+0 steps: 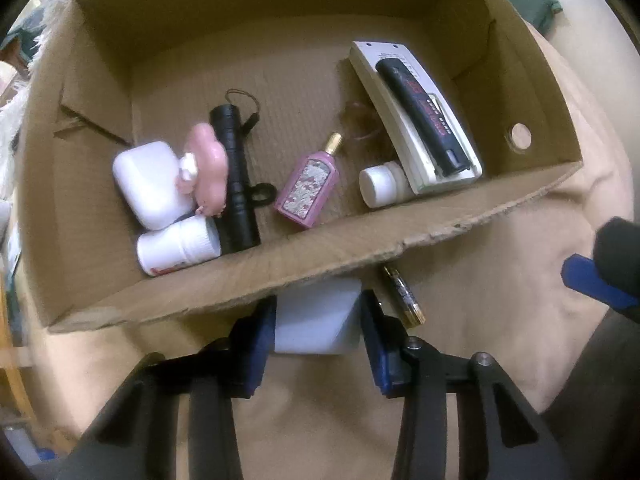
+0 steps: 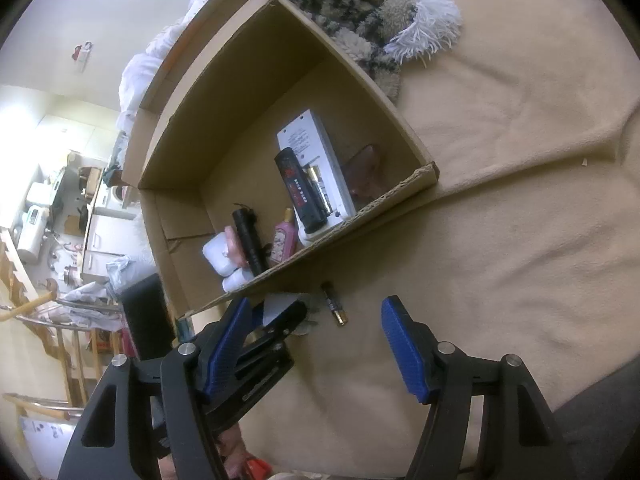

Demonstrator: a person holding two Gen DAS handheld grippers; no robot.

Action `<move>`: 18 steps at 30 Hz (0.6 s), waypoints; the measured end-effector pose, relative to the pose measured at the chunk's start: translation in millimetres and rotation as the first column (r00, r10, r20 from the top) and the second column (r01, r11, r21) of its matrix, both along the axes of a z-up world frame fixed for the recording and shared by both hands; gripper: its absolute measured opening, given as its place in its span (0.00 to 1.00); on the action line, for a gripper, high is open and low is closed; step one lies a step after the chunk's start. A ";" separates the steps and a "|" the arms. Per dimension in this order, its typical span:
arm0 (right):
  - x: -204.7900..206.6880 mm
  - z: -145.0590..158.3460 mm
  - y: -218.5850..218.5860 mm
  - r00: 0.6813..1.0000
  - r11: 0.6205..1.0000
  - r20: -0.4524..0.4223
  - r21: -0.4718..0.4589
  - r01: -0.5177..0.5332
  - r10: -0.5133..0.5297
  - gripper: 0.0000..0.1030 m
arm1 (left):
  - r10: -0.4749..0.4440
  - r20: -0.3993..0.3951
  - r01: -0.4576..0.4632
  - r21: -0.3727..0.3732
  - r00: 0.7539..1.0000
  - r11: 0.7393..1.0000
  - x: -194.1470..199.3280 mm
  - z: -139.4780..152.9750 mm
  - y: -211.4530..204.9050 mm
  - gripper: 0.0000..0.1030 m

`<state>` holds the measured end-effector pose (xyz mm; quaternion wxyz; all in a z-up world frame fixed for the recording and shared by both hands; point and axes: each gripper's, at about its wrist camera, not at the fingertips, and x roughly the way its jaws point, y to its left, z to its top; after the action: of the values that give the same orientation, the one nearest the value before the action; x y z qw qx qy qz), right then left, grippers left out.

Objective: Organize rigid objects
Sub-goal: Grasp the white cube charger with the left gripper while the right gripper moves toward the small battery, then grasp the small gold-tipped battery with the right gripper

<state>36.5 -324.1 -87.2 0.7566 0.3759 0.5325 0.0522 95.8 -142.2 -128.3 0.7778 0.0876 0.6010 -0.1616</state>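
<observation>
My left gripper (image 1: 318,306) is shut on a small white box (image 1: 316,330) that sits on the beige blanket, just outside the near wall of the cardboard box (image 1: 360,248). A gold-tipped battery (image 1: 402,298) lies right beside the gripper's right finger. Inside the cardboard box are a white case (image 1: 148,184), a pink figure (image 1: 206,164), a black flashlight (image 1: 236,184), a white bottle (image 1: 178,246), a pink perfume bottle (image 1: 310,186), a small white jar (image 1: 380,186) and a white charger (image 1: 416,120) with a black stick on it. My right gripper (image 2: 316,312) hangs open over the blanket near the battery (image 2: 335,305), holding nothing.
A shaggy patterned rug (image 2: 360,12) lies behind the cardboard box (image 2: 224,60). The beige blanket (image 2: 500,200) stretches away to the right. A brown hair clip (image 2: 368,168) rests in the box's corner. Room furniture and a railing show at the left.
</observation>
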 end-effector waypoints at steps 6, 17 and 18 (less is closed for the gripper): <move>2.6 -5.5 6.1 0.999 0.999 -0.023 -0.014 -0.031 0.031 0.69 | 0.099 0.006 -0.099 -0.011 0.995 0.995 -14.3 29.0 33.1 0.37; 39.4 -39.1 69.3 0.962 0.934 -0.136 -0.244 -0.262 0.235 0.69 | 0.238 0.122 -0.237 -0.024 0.964 0.971 -44.2 78.7 106.1 0.37; 42.2 -41.0 79.1 0.956 0.920 -0.132 -0.266 -0.288 0.261 0.69 | 0.253 0.123 -0.253 -0.019 0.960 0.967 -44.8 77.9 109.1 0.37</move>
<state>78.6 -245.0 -128.3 0.7618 0.1877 0.6168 0.0635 51.0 -33.1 -50.5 0.8281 0.0188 0.5574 -0.0562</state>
